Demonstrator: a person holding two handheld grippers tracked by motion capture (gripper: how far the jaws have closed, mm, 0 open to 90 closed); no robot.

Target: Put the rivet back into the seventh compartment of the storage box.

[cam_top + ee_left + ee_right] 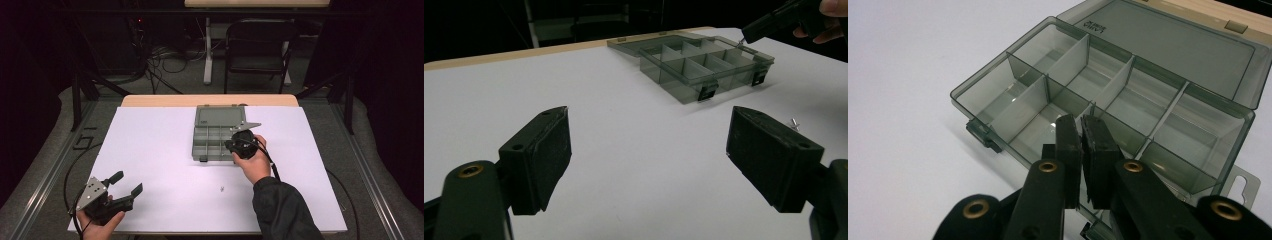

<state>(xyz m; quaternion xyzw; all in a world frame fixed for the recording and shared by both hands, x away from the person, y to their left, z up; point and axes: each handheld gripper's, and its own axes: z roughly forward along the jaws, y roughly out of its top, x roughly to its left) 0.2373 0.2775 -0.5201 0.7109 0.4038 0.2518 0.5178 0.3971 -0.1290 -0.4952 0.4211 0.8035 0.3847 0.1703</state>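
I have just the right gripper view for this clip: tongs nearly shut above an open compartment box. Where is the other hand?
Observer: The left tongs sit at the near left corner of the table, well away from the compartment box.
Operator: Holding anything?
Observer: No. In the left gripper view, their jaws stand wide apart with bare white table between them.
Operator: Any loose parts outside the box?
Observer: One small screw lies on the table, between the box and the near edge.
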